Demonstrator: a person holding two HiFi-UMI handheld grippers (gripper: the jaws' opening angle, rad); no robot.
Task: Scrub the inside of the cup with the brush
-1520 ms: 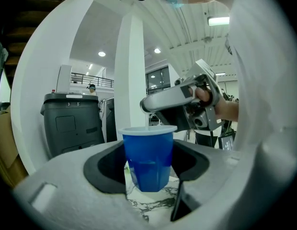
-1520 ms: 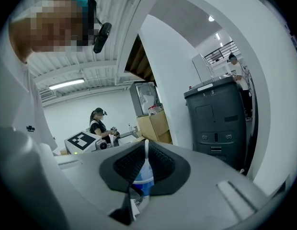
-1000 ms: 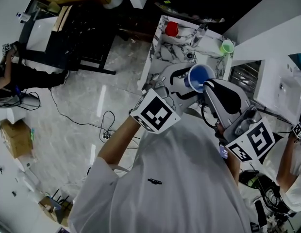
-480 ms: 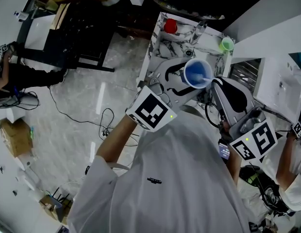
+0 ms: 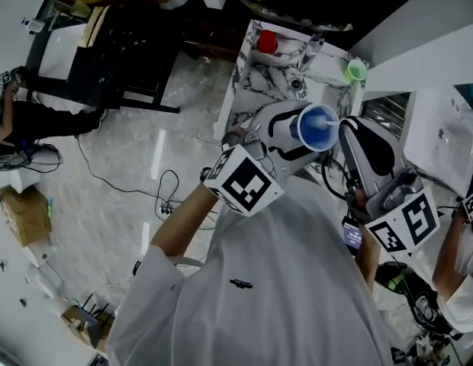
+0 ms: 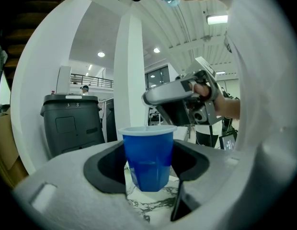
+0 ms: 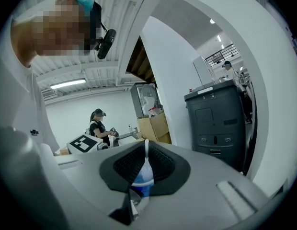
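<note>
Here the left gripper is clamped on the blue cup, with one jaw pressed to each side of its wall. The cup stands upright between them, its long axis crosswise to the jaws' reach. Its mouth is up and turned toward the right gripper just beside it. That gripper's jaws are closed on the thin white handle of the brush, which points straight out from them into the cup's mouth. A marble counter lies beyond the cup.

Red cup, green cup well apart on marble counter; cardboard box, black cable on floor.
</note>
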